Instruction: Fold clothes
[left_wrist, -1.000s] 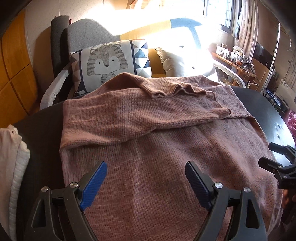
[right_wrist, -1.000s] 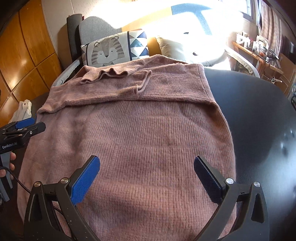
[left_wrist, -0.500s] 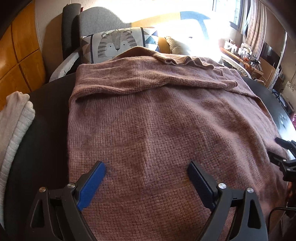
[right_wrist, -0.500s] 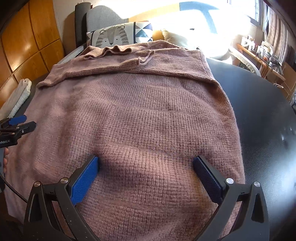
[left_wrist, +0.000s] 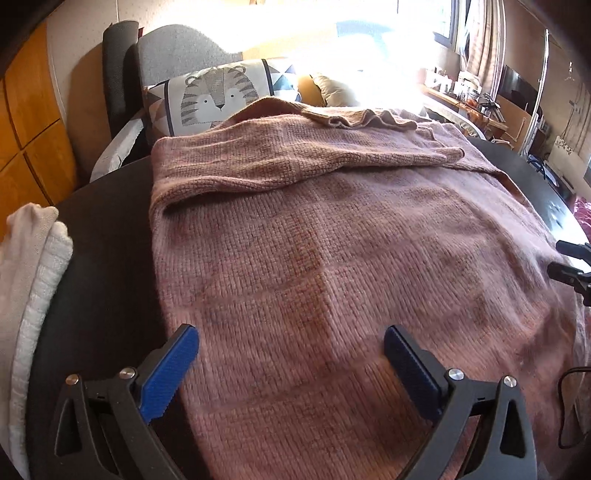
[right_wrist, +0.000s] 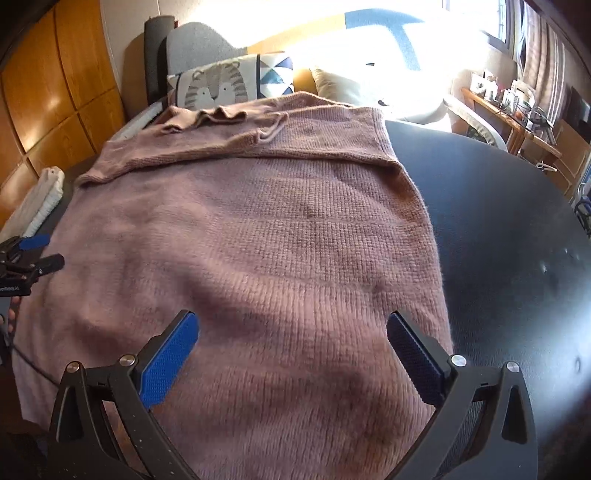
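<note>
A mauve knit sweater (left_wrist: 332, 266) lies spread flat across a dark round table (right_wrist: 498, 221), both sleeves folded in over its far end & the ribbed collar bunched at the top edge. Left gripper (left_wrist: 291, 354) hangs low over the near-left part of the garment, jaws wide apart w/ nothing between them, blue pads clear of the knit. Right gripper (right_wrist: 293, 345) sits over the near-right part, jaws likewise spread wide & empty; its shadow falls on the fabric just ahead. Each tool shows at the edge of the other's view, approx. level w/ one another, the sweater's width between them. A folded white garment (left_wrist: 33, 280) rests on the table's left rim, just beside the sweater but apart from it. Behind the table: a tiger-print cushion (left_wrist: 218, 96) propped against a grey chair back (right_wrist: 199, 40), wooden cabinet doors (right_wrist: 48, 85) at left, strong sunlight washing out the window side at right.
</note>
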